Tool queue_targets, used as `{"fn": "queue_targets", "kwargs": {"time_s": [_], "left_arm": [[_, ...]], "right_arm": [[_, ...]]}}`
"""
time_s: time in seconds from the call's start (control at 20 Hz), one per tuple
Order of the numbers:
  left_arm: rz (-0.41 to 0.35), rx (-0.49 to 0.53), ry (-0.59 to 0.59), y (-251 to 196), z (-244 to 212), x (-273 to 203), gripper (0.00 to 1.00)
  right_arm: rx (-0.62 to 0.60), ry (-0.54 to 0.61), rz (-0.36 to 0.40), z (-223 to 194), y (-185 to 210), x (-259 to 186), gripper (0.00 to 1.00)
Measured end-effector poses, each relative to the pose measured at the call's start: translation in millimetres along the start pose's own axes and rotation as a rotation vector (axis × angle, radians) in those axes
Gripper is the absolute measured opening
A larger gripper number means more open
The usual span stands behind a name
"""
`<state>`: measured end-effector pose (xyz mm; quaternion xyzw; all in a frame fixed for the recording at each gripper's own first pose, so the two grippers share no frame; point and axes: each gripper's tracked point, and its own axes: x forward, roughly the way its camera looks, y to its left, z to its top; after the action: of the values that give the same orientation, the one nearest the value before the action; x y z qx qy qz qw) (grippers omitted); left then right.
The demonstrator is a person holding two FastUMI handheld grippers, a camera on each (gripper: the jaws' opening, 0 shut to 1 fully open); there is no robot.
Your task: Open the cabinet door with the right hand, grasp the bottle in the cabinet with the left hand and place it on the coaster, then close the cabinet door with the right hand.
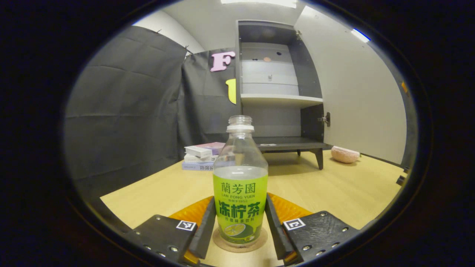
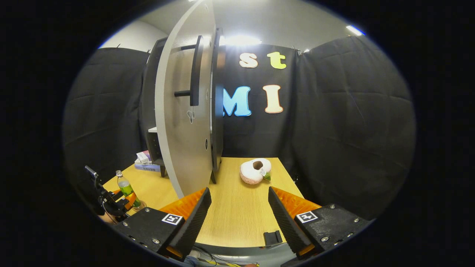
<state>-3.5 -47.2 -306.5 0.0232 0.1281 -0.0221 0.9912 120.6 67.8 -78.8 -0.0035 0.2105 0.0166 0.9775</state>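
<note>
In the left gripper view a stack of books [image 1: 202,155] lies on the wooden table [image 1: 334,193] at the left, near the cabinet [image 1: 276,89], whose door [image 1: 356,96] stands swung wide open. The bottle [image 1: 240,185] stands upright on the round coaster [image 1: 240,241], between the fingers of the left gripper [image 1: 240,230], which is level and low over the table; its jaws sit just beside the bottle, and whether they touch it I cannot tell. A pink plush toy [image 1: 345,154] lies by the door. In the right gripper view the door's handle [image 2: 195,70] is ahead, and the right gripper [image 2: 239,217] hovers spread wide, holding nothing.
</note>
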Motion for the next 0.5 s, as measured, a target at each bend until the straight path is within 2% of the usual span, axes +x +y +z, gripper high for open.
{"fn": "queue_targets", "kwargs": {"time_s": [0.05, 0.15, 0.2, 0.25, 0.35, 0.5], "left_arm": [[0.005, -0.002, -0.005, 0.2, -0.8, -1.9, 0.69], [0.016, 0.006, 0.012, -0.8, -3.7, -2.7, 0.74], [0.021, 0.012, 0.026, -0.3, -4.6, -3.9, 0.71], [0.027, 0.017, 0.027, -0.4, -3.3, -3.8, 0.82], [0.037, 0.024, 0.02, 0.6, 6.7, -6.9, 0.86], [0.042, 0.04, 0.009, 1.4, 25.5, -6.8, 0.86]], "right_arm": [[-0.005, 0.0, 0.005, -0.9, -1.1, -0.2, 0.95], [-0.016, -0.003, 0.013, 0.7, -2.1, -1.2, 0.95], [-0.016, -0.007, 0.016, 2.0, -2.6, -1.7, 0.95], [-0.013, -0.009, 0.019, 1.7, -2.3, -1.2, 0.95], [0.0, -0.015, 0.025, 2.0, -2.8, -0.6, 0.95], [0.015, -0.031, 0.032, 9.0, -5.4, 0.5, 0.96]]}}
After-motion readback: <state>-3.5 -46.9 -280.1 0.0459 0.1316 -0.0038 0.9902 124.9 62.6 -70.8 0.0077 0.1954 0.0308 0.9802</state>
